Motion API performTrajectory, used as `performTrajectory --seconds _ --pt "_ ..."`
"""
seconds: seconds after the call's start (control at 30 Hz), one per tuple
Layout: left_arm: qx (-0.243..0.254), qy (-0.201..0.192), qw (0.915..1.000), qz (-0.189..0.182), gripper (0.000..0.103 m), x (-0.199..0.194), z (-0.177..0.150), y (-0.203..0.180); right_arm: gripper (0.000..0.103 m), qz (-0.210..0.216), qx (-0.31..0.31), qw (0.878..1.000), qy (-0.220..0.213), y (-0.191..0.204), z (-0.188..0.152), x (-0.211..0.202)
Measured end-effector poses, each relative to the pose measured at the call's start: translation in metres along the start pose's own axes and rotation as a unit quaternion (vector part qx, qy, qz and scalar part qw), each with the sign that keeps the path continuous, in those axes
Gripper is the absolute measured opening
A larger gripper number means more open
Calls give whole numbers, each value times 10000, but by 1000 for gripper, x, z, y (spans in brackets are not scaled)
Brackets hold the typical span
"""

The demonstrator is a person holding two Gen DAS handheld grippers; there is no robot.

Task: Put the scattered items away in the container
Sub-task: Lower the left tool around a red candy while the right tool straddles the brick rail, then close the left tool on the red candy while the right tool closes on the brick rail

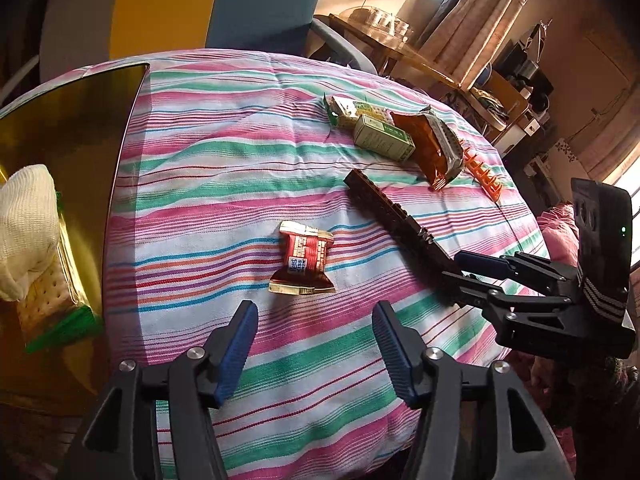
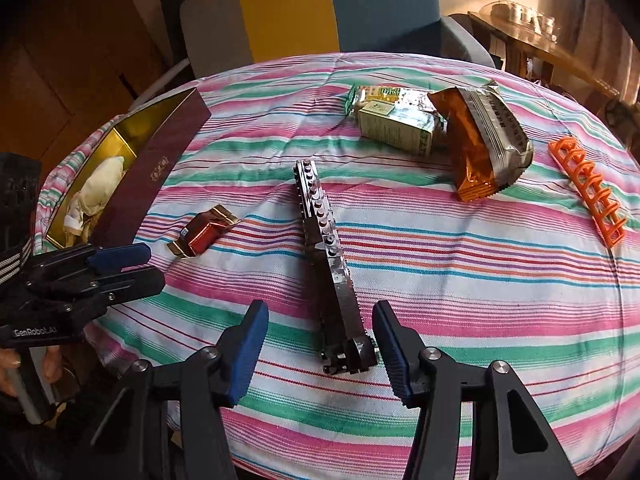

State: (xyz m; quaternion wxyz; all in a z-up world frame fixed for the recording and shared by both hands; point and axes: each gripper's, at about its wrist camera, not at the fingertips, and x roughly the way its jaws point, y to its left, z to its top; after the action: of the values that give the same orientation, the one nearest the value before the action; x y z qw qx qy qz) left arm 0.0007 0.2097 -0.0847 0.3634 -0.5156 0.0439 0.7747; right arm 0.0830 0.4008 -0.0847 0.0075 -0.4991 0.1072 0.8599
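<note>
Between right gripper (image 2: 320, 350) fingers: brick bar's (image 2: 326, 248) end.

"GenRobot.AI" in white on black body of left gripper (image 2: 126, 268). White label reading roughly "kiss" on small red-and-gold foil candy wrapper (image 1: 304, 258). Print on green carton (image 2: 394, 130), orange snack bag (image 2: 486, 142) and maroon box (image 2: 156, 170): unreadable.

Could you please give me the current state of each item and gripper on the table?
box: open, cloth and cracker pack inside
red candy: wrapped, flat on tablecloth
dark brick bar: flat, near end between right jaws
orange packet: sealed, lying on tablecloth
left gripper: open, empty
right gripper: open, not gripping
</note>
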Motion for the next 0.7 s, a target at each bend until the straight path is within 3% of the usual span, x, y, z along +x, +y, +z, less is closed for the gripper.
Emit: performTrajectory --seconds 0.13,0.2,0.23,0.57,0.7 --pt "100 0 9999 78 60 4 4 -4 46 -113 -142 9998 4 6 4 10" --pt "85 27 9999 91 60 7 7 -4 33 -344 -182 9992 -90 8 2 11" --pt "80 40 9999 99 60 9 9 -4 22 -462 -148 9987 -149 7 1 11" --pt "80 265 9993 251 59 38 28 -3 21 -411 514 9966 -495 -8 -20 -2" --pt "141 210 9985 486 46 45 32 -2 23 -321 606 9963 -515 -11 -20 -1"
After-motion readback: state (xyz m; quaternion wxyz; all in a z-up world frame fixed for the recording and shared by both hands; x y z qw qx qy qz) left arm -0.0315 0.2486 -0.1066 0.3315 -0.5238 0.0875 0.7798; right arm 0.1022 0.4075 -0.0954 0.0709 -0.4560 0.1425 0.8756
